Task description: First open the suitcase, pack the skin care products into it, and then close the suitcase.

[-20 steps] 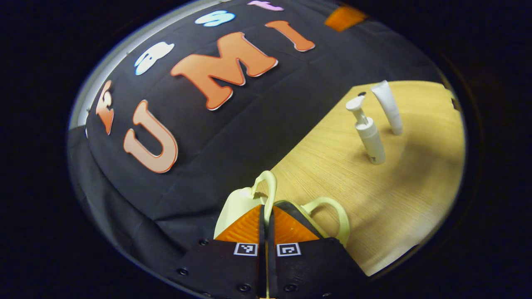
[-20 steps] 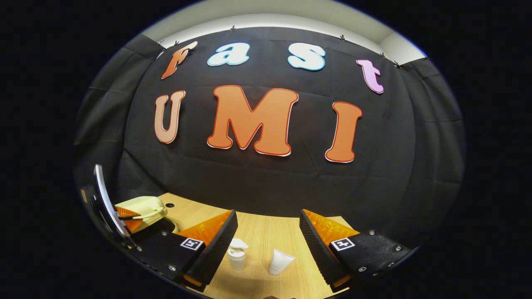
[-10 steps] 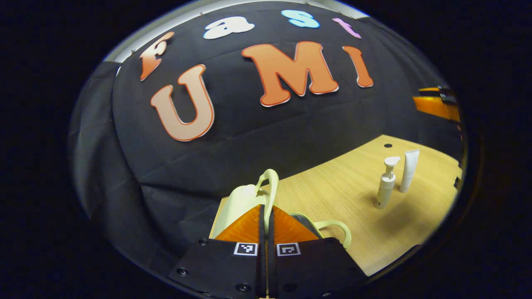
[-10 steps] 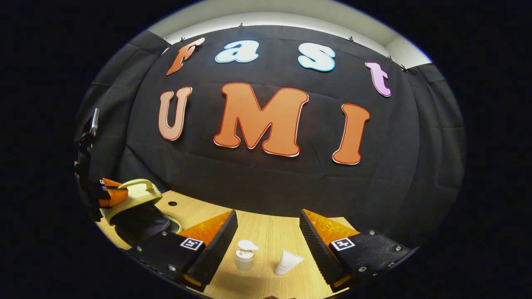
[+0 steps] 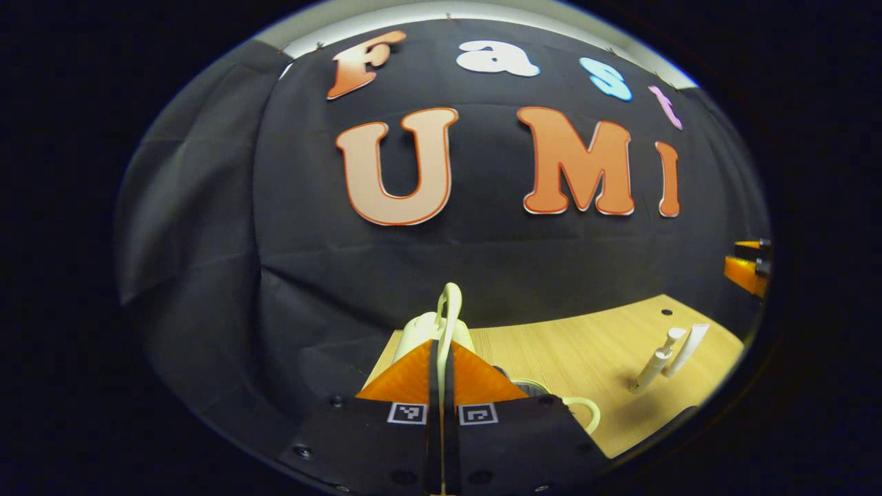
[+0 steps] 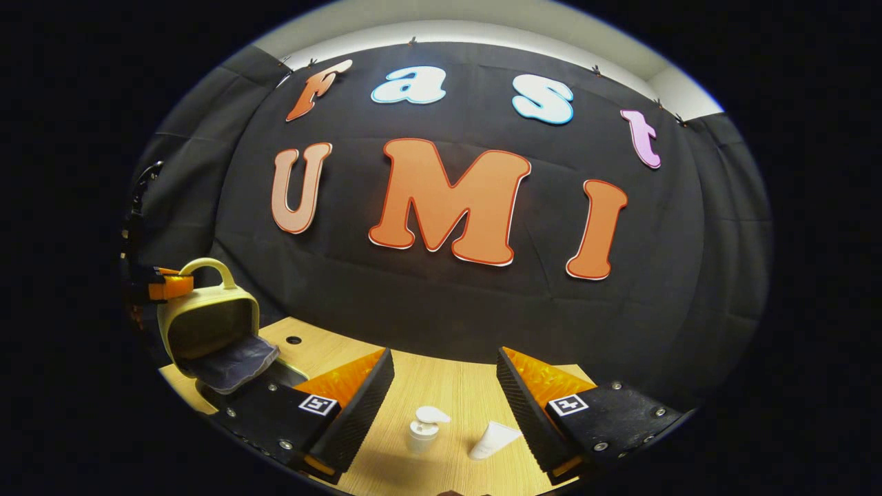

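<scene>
The pale yellow suitcase [image 6: 207,320] stands at the table's left end with its lid raised nearly upright and the dark lining [image 6: 231,362] showing. My left gripper [image 5: 441,344] is shut on the lid's handle [image 5: 449,306]; the same gripper [image 6: 169,286] appears in the right gripper view, clamped on that handle. The lower shell's handle [image 5: 584,408] lies on the table. A white pump bottle [image 6: 424,427] and a white tube [image 6: 493,441] stand below and between the fingers of my right gripper [image 6: 444,353], which is open, empty and clear of both.
The wooden table [image 6: 441,386] ends at the black cloth wall close behind. It has a small round hole [image 6: 294,339] beside the suitcase. In the left gripper view the bottle [image 5: 654,365] and tube [image 5: 689,341] stand far right, under the right gripper [image 5: 747,269].
My left gripper has swung the lid up by its handle, from slightly ajar to nearly upright. The right gripper stayed open and drifted slightly over the bottle and tube.
</scene>
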The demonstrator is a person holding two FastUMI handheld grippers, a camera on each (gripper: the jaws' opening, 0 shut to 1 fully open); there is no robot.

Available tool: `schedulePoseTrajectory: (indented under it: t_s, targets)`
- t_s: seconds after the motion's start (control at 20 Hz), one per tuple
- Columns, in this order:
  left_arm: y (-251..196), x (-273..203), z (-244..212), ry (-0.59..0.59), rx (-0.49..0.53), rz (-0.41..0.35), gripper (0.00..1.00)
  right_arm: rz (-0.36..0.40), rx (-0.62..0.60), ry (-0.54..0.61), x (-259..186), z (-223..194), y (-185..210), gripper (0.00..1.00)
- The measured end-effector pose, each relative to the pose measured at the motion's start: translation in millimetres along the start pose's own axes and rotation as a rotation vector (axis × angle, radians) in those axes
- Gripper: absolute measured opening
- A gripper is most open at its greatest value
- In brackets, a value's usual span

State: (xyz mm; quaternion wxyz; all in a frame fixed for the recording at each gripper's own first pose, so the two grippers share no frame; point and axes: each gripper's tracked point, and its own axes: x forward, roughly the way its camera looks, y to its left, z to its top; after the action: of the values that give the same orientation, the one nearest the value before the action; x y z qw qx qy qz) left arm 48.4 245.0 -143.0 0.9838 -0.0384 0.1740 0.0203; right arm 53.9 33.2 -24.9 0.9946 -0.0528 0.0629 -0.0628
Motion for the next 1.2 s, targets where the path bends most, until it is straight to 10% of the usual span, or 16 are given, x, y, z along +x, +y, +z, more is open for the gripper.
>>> schedulePoseTrajectory:
  t_s: [0.55,1.2]
  targets:
    - [156.4,9.0,-31.7,0.029,-0.207,0.167,0.02,-0.005,-0.024,0.009,2.4,3.8,31.2,0.95]
    - [281.4,26.2,-218.9,0.331,-0.562,0.244,0.02,-0.053,0.006,0.051,-5.9,0.6,60.3,0.95]
